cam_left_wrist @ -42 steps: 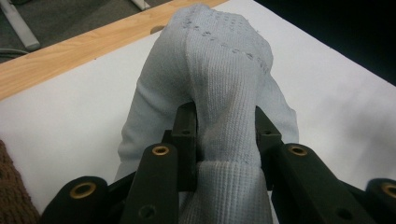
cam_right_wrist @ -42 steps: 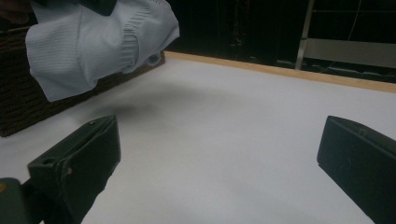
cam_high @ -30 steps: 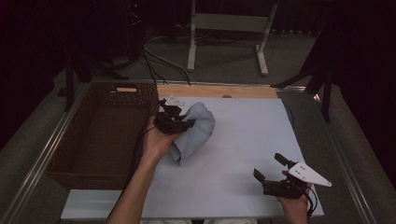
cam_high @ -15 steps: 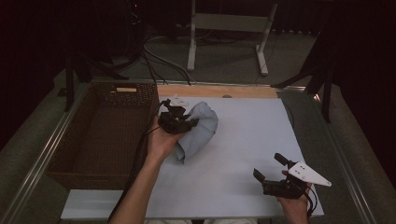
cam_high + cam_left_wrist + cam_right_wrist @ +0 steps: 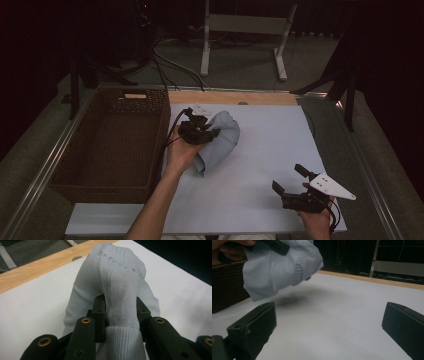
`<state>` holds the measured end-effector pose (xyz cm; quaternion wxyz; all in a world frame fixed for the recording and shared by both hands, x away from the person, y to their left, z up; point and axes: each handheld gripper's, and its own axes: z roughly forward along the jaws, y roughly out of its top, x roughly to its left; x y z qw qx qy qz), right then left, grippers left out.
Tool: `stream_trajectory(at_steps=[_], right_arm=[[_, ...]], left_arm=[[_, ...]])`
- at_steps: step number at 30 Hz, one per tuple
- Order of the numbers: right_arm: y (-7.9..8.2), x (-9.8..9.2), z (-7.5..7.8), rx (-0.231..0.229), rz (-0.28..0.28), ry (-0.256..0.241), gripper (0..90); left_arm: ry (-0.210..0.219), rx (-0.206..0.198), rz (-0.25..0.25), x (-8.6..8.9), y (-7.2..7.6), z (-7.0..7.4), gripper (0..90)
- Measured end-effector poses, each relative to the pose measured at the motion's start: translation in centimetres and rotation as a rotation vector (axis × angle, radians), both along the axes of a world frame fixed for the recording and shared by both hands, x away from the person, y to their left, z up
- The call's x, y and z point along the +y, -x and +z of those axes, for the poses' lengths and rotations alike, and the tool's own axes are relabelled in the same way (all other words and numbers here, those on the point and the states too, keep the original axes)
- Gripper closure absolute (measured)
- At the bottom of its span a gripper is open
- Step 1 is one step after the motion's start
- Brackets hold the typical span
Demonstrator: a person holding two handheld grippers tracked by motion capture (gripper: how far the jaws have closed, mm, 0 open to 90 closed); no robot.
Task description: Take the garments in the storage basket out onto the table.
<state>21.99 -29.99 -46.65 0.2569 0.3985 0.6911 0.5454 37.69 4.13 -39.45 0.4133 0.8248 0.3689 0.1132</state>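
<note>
No brand, label or readable writing anywhere.

Left claw (image 5: pixel 207 134) clamped on a pale blue knitted cloth (image 5: pixel 220 140), with a fold of the ribbed fabric pinched tight between the two black jaws in the left gripper view. Cloth (image 5: pixel 117 290) bunched and lifted off the white tabletop (image 5: pixel 270 150), hanging over its shadow in the right gripper view (image 5: pixel 279 267), just beside the wicker basket (image 5: pixel 75 165) and near the wooden strip at the tabletop's far edge.

Compared with half a second ago: left claw and cloth shifted slightly toward the far edge and a little to the right, cloth bunched higher; right claw in the same spot.

Right claw (image 5: pixel 290 180) wide open, holding nothing, low over the near right corner of the tabletop, well apart from the cloth.

Count: one cloth, one basket, two claws, one grey three-cornered plate (image 5: pixel 332 186) on the right one.
</note>
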Motion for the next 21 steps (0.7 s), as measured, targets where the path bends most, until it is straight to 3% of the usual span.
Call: stream_trajectory(at_steps=[21], right_arm=[[0.0, 0.0, 0.0, 0.000, 0.001, 0.001, 0.0]], left_arm=[[-0.041, 0.025, -0.005, -2.6, -0.4, -2.6, 71.7]])
